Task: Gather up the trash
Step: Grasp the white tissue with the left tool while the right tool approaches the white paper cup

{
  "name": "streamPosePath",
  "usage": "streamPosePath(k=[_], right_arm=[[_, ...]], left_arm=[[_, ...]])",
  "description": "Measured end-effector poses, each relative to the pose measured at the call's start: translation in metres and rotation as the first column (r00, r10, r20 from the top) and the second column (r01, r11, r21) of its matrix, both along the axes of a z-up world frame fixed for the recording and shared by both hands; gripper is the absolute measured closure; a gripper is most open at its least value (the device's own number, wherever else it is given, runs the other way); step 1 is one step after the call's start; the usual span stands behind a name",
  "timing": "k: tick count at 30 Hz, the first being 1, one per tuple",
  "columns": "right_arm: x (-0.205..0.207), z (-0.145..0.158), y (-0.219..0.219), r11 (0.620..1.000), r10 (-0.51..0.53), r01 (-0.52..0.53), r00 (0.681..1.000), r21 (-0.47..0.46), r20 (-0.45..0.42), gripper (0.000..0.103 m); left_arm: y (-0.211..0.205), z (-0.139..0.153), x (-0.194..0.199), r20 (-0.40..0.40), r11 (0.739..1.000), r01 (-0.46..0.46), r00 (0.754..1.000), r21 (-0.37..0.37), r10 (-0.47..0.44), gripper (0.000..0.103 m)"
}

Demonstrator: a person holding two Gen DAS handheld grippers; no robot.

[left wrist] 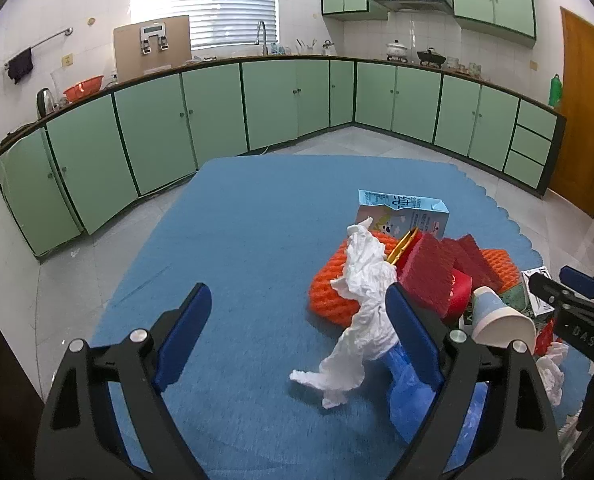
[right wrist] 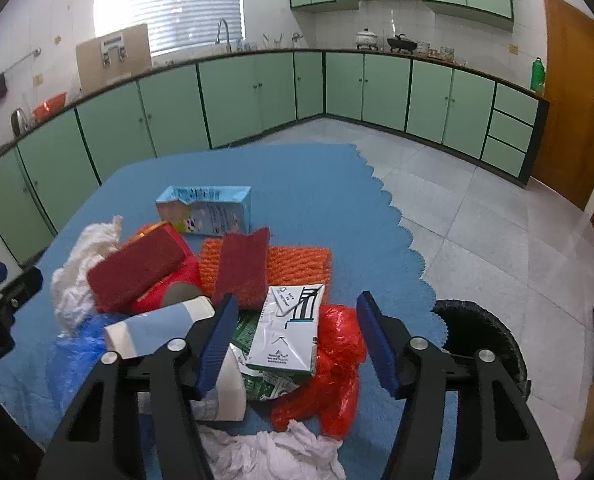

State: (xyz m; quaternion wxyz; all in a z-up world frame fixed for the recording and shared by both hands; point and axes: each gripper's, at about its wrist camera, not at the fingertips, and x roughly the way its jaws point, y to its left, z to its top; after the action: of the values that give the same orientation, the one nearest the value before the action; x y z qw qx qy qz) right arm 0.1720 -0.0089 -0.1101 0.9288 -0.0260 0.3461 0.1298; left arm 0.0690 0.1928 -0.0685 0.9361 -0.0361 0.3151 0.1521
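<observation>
Two grippers hang open above a pile of trash on the blue tabletop (left wrist: 237,208). The right gripper (right wrist: 293,340) has its fingers spread around a flattened white carton (right wrist: 289,332), whose long axis points away from it, so I judge this one nearest. The left gripper (left wrist: 297,332) holds nothing; the crumpled white tissue (left wrist: 361,300) touches its right finger. A black trash bin (right wrist: 485,340) stands to the right.

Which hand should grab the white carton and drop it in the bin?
Probably the right gripper: its open jaws sit over the white carton, with the black bin right beside it. The left gripper faces crumpled tissue.
</observation>
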Motion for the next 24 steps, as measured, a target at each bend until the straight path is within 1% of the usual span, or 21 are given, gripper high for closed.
streamPosePath(k=[6,9,11,14,16,17,19,20,22,24], right_arm=[[0.006,-0.009,-0.002,1.0,-0.003,0.003,0.999,-0.006,-0.038,0.05],[0.004,-0.005,-0.012,0.999,-0.006,0.007,1.0,0.046,-0.03,0.05],[0.003,-0.002,-0.018,0.998,-0.019,0.021,0.999,0.053,-0.026,0.05],[0.002,0.001,-0.024,0.998,-0.032,0.033,0.999,0.06,-0.025,0.05],[0.001,0.001,-0.023,0.998,-0.029,0.031,0.999,0.059,-0.026,0.05],[0.001,0.001,-0.024,0.998,-0.026,0.028,0.999,0.059,-0.026,0.05],[-0.002,0.003,-0.021,0.998,-0.018,0.019,1.0,0.059,-0.02,0.05],[-0.004,0.005,-0.019,0.998,-0.005,0.006,1.0,0.063,-0.014,0.05],[-0.01,0.008,-0.015,0.997,0.021,-0.021,1.0,0.071,-0.001,0.05],[-0.014,0.011,-0.007,0.996,0.043,-0.043,0.999,0.075,0.009,0.049]], left_arm=[[-0.004,-0.008,0.01,-0.016,0.999,0.032,0.999,-0.014,-0.032,0.017],[-0.007,-0.011,0.015,-0.02,0.999,0.048,0.999,-0.015,-0.048,0.017],[-0.007,-0.013,0.019,-0.027,0.998,0.054,0.998,-0.022,-0.055,0.017],[-0.008,-0.019,0.025,-0.045,0.997,0.064,0.997,-0.043,-0.066,0.025],[-0.009,-0.023,0.029,-0.062,0.995,0.073,0.995,-0.066,-0.077,0.034],[-0.009,-0.025,0.031,-0.067,0.994,0.078,0.994,-0.077,-0.083,0.036],[-0.012,-0.027,0.032,-0.073,0.992,0.088,0.993,-0.085,-0.095,0.049],[-0.013,-0.028,0.032,-0.076,0.992,0.096,0.992,-0.088,-0.102,0.054],[-0.014,-0.029,0.031,-0.078,0.989,0.113,0.99,-0.1,-0.121,0.076],[-0.015,-0.03,0.031,-0.076,0.985,0.128,0.988,-0.113,-0.137,0.087]])
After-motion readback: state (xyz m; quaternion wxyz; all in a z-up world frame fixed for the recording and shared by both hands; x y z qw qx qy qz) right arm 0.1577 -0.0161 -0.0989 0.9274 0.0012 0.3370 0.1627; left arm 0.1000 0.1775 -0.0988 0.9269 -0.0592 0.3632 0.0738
